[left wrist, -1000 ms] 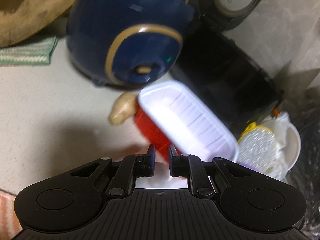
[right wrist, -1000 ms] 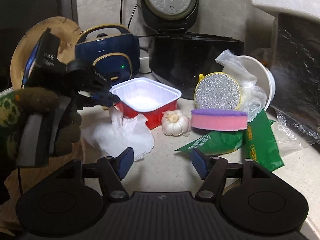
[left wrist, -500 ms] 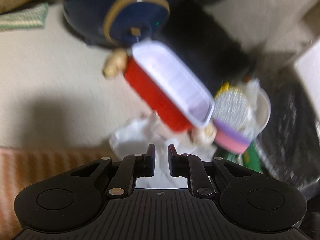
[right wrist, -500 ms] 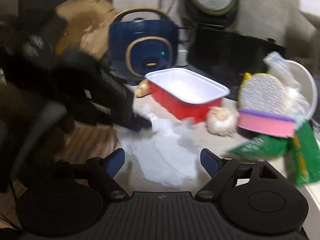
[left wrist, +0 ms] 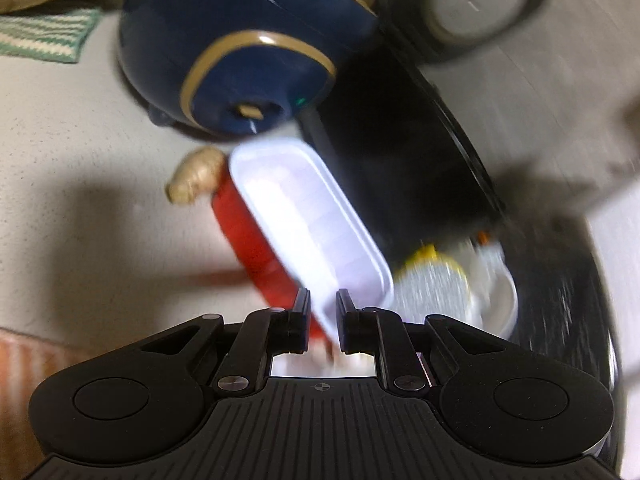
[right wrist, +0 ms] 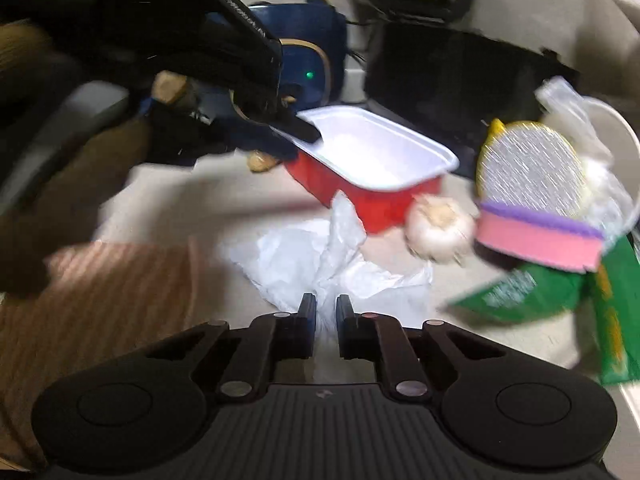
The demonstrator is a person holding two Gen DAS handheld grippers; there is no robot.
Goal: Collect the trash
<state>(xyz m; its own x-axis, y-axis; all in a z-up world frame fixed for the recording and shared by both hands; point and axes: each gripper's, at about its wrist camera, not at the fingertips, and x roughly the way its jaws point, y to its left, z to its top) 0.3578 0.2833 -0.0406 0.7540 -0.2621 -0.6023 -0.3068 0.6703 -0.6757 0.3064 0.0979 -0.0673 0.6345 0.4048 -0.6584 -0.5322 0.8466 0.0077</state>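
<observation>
Left gripper (left wrist: 323, 322) pinches rim of red tray (right wrist: 372, 168). Right gripper (right wrist: 324, 326) closed on white wrapper (right wrist: 332, 264), just in front of tray. Green bag (right wrist: 556, 292) right of tray, untouched. Nothing binned yet; most trash left, looks like.

The left wrist view looks steeply down along its hand-held gripper (left wrist: 323, 322), very close over the red tray (left wrist: 308, 216) on the desk (left wrist: 80, 200), with the blue cooker (left wrist: 240, 60) behind. The right wrist view sits lower and further back, facing the same clutter across the desk (right wrist: 460, 312). Both views share the red tray (right wrist: 376, 160), blue cooker (right wrist: 316, 60) and round scrubber (right wrist: 532, 168).
</observation>
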